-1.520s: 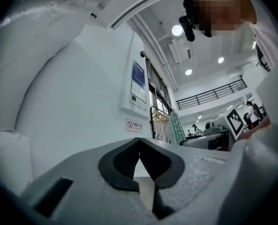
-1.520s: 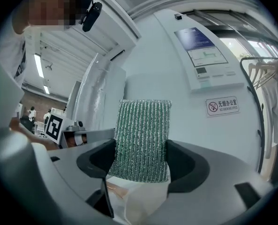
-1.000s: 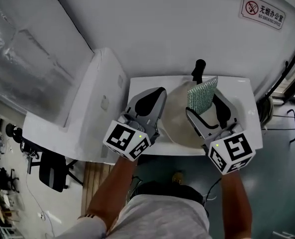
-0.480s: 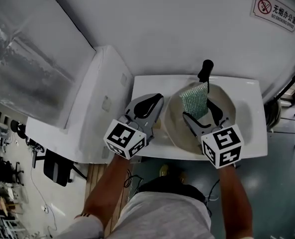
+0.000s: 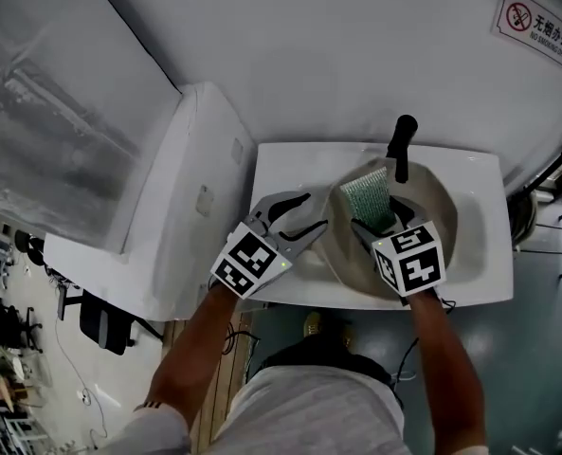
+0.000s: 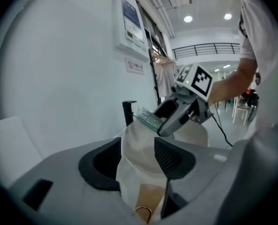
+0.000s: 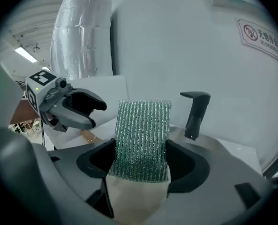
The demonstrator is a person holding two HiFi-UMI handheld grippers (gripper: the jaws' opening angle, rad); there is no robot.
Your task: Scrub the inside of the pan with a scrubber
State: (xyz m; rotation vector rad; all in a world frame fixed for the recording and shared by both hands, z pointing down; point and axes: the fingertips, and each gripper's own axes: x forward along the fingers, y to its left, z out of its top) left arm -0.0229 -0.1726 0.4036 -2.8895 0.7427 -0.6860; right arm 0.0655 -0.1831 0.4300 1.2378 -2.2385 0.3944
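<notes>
Left claw point(image 5: 309, 214) and right claw point(image 5: 375, 218) sank; left jaws just opened.

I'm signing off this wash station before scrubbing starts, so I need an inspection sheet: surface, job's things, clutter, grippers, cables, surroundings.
Surface: white sink on the wall, black faucet at its back.
Job's things: cream pan in the sink; green scrubber held over it.
Clutter: nothing seen.
Grippers: right gripper shut on the scrubber; left gripper open, its jaws have just been opening, the pan's edge shows between them.
Cables: black cable trailing from the right gripper.
Surroundings: white wall with a no-smoking sign; white unit left of the sink; foil-wrapped duct.
</notes>
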